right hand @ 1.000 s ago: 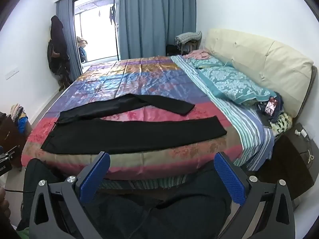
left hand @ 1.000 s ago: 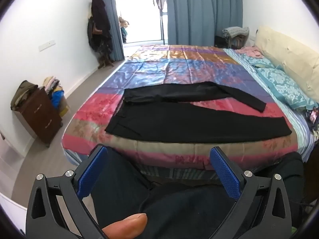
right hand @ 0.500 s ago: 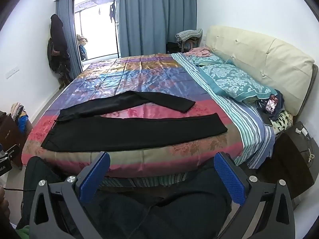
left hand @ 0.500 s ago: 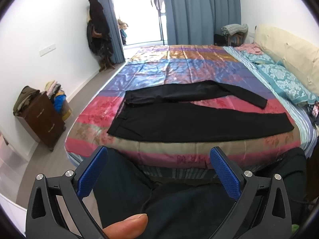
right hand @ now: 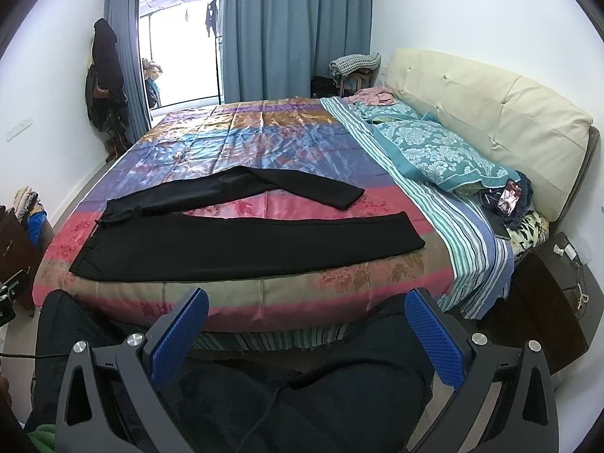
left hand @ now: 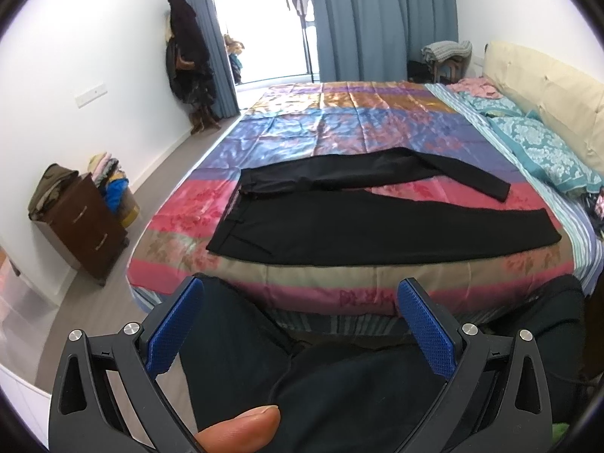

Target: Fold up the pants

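From the left wrist view, the left tongs (left hand: 300, 304) hang released, their blue ribbed pads (left hand: 174, 324) spread wide and holding nothing, low over the person's dark-clad lap, with a thumb tip (left hand: 241, 428) showing at the bottom edge. Ahead, the black fabric pants (left hand: 362, 222) lie flat on the bed's shiny multicoloured striped cover (left hand: 339, 128), waistband to the left, legs splayed apart toward the right. From the right wrist view, the right tongs (right hand: 305, 309) are likewise wide apart and empty, well short of the pants (right hand: 245, 243), which lie near the bed's front edge; teal patterned pillows (right hand: 434, 151) rest against a cream padded headboard (right hand: 490, 102).
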A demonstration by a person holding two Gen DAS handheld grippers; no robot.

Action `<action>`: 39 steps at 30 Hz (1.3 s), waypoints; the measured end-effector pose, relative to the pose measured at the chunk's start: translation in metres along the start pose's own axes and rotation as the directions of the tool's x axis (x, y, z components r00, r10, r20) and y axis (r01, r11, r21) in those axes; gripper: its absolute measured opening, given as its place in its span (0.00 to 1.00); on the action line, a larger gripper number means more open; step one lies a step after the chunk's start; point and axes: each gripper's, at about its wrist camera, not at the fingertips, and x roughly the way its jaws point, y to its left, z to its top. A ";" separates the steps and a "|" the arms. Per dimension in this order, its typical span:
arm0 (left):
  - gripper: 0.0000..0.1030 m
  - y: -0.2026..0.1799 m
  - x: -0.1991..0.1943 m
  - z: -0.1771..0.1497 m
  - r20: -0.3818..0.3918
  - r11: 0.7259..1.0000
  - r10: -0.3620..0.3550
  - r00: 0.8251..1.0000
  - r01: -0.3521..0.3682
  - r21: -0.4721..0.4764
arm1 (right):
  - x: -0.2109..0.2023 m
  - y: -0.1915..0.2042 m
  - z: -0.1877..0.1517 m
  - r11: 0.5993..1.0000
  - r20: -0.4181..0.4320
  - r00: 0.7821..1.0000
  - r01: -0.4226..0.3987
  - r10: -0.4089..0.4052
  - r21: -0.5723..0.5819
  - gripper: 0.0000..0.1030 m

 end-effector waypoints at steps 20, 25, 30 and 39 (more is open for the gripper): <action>0.99 0.000 0.002 -0.003 -0.014 1.000 -0.002 1.000 0.002 0.001 | 0.007 -0.002 -0.003 1.000 -0.019 0.999 0.026 -0.026 -0.007 1.00; 0.99 -0.001 0.003 -0.003 -0.017 1.000 -0.004 1.000 0.004 0.001 | 0.009 -0.004 -0.003 1.000 -0.028 0.999 0.029 -0.029 -0.006 1.00; 0.99 -0.001 0.003 -0.003 -0.017 1.000 -0.005 1.000 0.005 0.001 | 0.009 -0.003 -0.003 1.000 -0.029 0.999 0.030 -0.030 -0.006 1.00; 0.99 -0.001 0.002 -0.003 -0.017 1.000 -0.006 1.000 0.006 0.002 | 0.009 -0.005 -0.002 0.999 -0.033 0.999 0.043 -0.044 -0.010 1.00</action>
